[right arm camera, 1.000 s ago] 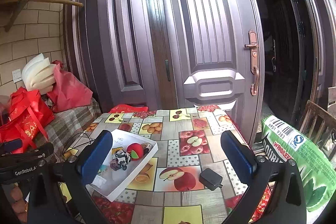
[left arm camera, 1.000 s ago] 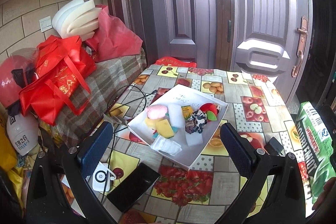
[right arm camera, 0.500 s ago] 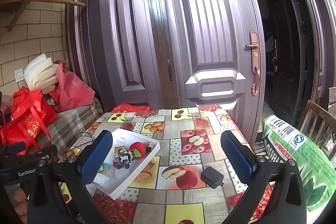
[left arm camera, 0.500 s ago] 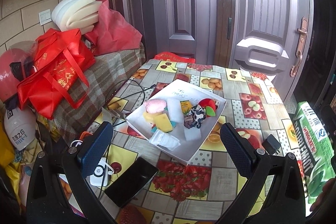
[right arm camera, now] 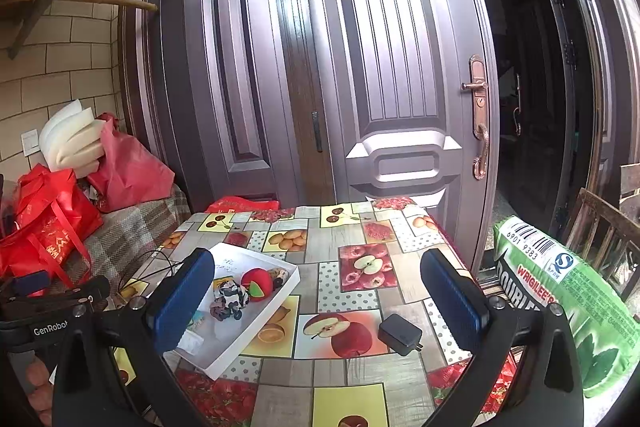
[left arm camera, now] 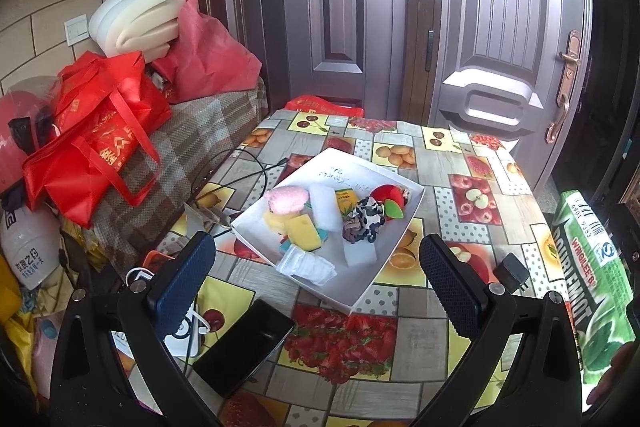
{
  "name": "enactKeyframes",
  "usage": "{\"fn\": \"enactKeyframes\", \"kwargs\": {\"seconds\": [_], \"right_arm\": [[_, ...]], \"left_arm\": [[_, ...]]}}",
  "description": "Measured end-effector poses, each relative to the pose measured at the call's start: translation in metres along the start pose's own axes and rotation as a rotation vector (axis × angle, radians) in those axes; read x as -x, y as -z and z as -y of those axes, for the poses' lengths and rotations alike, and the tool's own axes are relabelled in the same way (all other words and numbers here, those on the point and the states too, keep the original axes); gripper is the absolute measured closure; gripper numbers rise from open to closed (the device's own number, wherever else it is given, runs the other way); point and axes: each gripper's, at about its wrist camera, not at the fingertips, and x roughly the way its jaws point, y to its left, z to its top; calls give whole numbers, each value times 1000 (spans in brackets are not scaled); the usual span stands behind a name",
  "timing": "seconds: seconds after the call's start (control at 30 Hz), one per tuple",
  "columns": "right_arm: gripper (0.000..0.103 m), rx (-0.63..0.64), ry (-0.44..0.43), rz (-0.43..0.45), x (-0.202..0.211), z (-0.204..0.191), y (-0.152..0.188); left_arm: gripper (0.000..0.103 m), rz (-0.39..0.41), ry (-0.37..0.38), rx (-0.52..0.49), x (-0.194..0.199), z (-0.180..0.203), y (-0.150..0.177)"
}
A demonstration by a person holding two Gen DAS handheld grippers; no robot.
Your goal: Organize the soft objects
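One tray [left arm camera: 402, 251], one phone [left arm camera: 244, 347] – one charger [right arm camera: 400, 334]

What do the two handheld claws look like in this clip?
Both match: the left claw and right claw have glossy black forked frames with silver screws and long blue textured pads. The left unit's body shows white "GenRobot" lettering. No sleeves visible.

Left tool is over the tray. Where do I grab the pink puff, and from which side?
Probably from above, pinching the pink puff across its short width. It lies flat at the tray's left edge; foam and sponge crowd its other sides. Left tool is open.
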Motion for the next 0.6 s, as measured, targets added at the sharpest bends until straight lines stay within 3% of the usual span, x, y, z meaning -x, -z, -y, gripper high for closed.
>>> {"fn": "enactKeyframes", "kwargs": {"seconds": [0.6], "right_arm": [[0, 16, -9, -8, -3, -8, 1]], "left_arm": [[0, -4, 4, -3, -3, -1, 1]]}}
